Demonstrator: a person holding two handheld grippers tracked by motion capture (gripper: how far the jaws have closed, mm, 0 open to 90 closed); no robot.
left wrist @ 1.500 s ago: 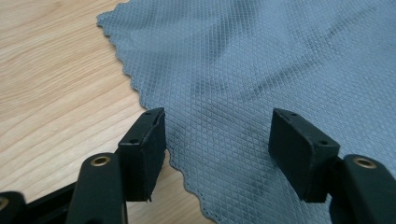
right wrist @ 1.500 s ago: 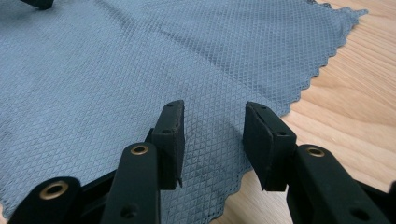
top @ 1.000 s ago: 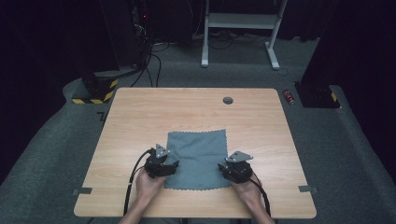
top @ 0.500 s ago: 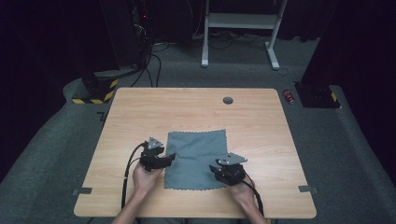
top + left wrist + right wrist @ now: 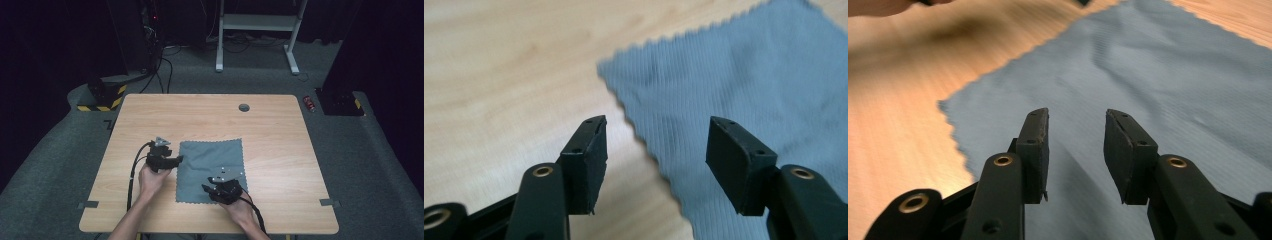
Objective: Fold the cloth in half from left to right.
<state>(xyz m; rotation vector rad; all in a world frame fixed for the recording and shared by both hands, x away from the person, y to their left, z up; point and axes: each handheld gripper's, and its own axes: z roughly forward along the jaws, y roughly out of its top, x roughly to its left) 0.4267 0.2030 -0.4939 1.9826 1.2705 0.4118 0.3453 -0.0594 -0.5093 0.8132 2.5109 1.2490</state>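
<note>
**Grey cloth flat, both claws hovering empty**

Grey cloth [image 5: 210,170] lies flat at the lower middle of the high view, on the wooden surface [image 5: 150,115]. The left claw [image 5: 654,150], which has just been closing, stands apart astride the cloth's scalloped left edge, nothing pinched. The right claw [image 5: 1075,150], over the cloth's lower part, is also apart and empty. A shallow pinch could likely scrape the wood and miss the thin edge, or bunch the cloth. Both hands come in from the bottom edge, claws pointing inward.
</note>
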